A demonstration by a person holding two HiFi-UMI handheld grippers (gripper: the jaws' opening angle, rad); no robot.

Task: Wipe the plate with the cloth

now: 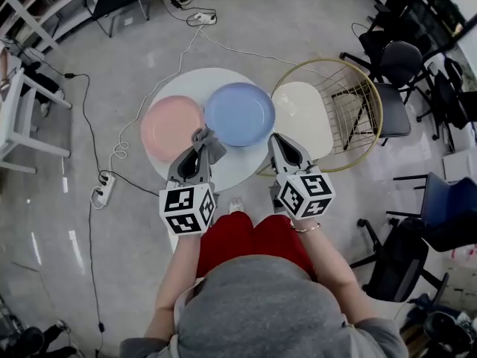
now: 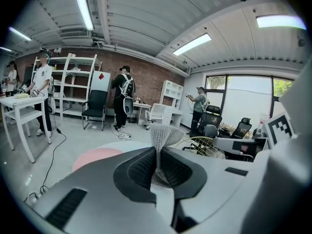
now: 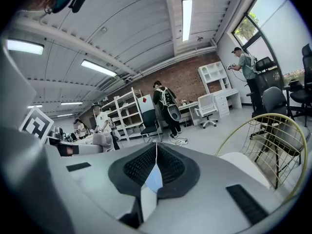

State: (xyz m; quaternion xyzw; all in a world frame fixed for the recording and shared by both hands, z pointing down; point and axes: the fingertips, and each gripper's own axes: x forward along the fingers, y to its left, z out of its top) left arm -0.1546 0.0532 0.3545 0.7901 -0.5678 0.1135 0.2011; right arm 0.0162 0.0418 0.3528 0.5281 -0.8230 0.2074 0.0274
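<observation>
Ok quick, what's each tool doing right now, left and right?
Left tool: closed on the grey cloth.
Right tool: closed, holding nothing.

Head view looks steeply down from above the person onto the round table (image 1: 201, 80). Each gripper view sits close behind its own jaws, low and roughly level, facing the brick wall (image 2: 146, 77) (image 3: 190, 77) (shared by both). Head and left share the cloth (image 1: 209, 142) (image 2: 163, 135) and pink plate (image 1: 171, 127) (image 2: 95, 156); head and right share the gold wire frame (image 1: 358, 95) (image 3: 273, 145).
</observation>
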